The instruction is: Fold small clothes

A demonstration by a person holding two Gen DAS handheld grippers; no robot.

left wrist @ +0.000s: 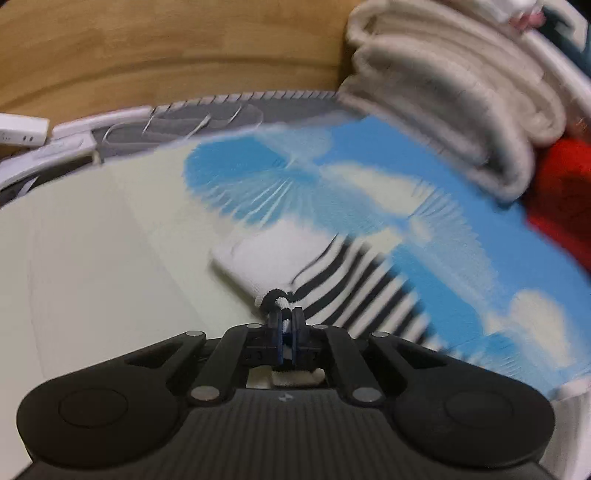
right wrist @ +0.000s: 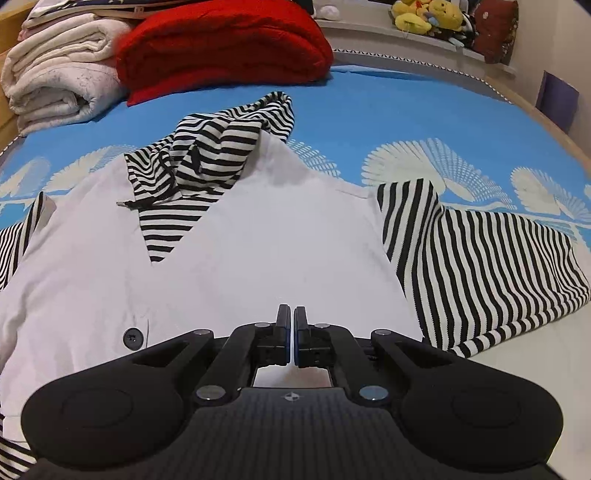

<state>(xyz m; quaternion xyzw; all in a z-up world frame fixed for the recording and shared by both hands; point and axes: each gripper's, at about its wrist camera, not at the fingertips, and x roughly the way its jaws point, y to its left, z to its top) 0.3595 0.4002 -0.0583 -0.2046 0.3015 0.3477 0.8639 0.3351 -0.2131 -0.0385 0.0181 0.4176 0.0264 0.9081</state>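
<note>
Striped black-and-white cloth is pinched between the fingers of your left gripper (left wrist: 285, 314): the jaws are closed tight on the end of the garment's left sleeve (left wrist: 332, 273), where the stripes meet a white cuff-like band. That view is smeared with motion blur, so finer detail of the fold cannot be read.

Your right gripper (right wrist: 291, 321) has its jaws nearly together, with only a thin slit between them, and a sliver of white fabric seems to run through that slit; whether it is truly gripping the cloth, you cannot tell. It sits low over the white front of the small jacket (right wrist: 258, 240), which lies spread flat with its striped hood (right wrist: 218, 144) bunched at the far end and a dark button (right wrist: 133, 336) near the left hem. The right sleeve (right wrist: 480, 266) lies splayed out to the right, its far edge touching the pale part of the cover.

Open room lies to the right of that sleeve and beyond the hood, where the blue bed cover (right wrist: 406, 107) with its white fan pattern is bare. To the far left the space closes in: a stack of folded cream towels (right wrist: 55, 77) sits just beside a folded red blanket (right wrist: 221, 48), both near the hood but apart from it. In the left wrist view the towels loom close on the right, with a wooden headboard (left wrist: 166, 48) behind. Yellow plush toys (right wrist: 424, 14) sit on a ledge past the bed's far edge.
</note>
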